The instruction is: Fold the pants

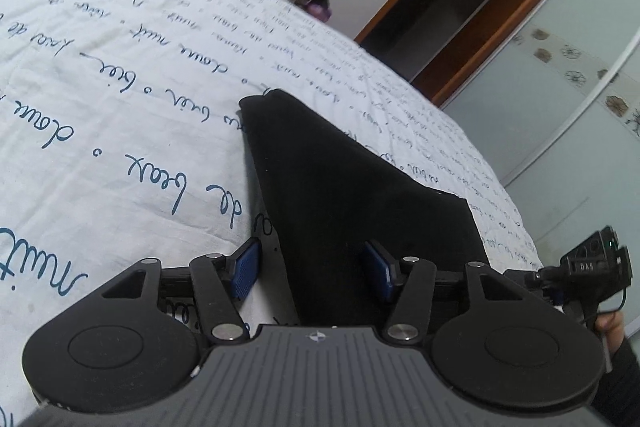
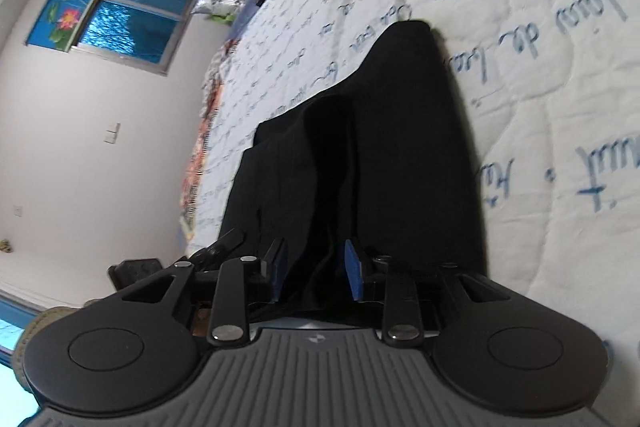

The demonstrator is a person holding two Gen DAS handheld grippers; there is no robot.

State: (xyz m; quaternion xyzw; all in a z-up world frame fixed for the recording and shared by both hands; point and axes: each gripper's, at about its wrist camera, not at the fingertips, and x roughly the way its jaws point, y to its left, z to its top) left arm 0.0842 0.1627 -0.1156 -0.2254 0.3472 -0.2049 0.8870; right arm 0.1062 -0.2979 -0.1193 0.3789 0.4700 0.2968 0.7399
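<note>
Black pants (image 1: 352, 195) lengthwise away across lettered quilt (image 1: 120, 75), left gripper (image 1: 316, 267) fingers apart, right gripper (image 2: 316, 275) fingers apart.

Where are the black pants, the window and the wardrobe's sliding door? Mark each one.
black pants (image 1: 344, 187), left wrist view, middle of the folded dark cloth.
window (image 2: 132, 15), right wrist view, on the blue patterned glass.
wardrobe's sliding door (image 1: 560, 99), left wrist view, on the frosted panel below the flower band.

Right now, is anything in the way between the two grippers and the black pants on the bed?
Nothing visible: the black fabric pants already lie between the open blue pads of both the left gripper and right gripper.
</note>
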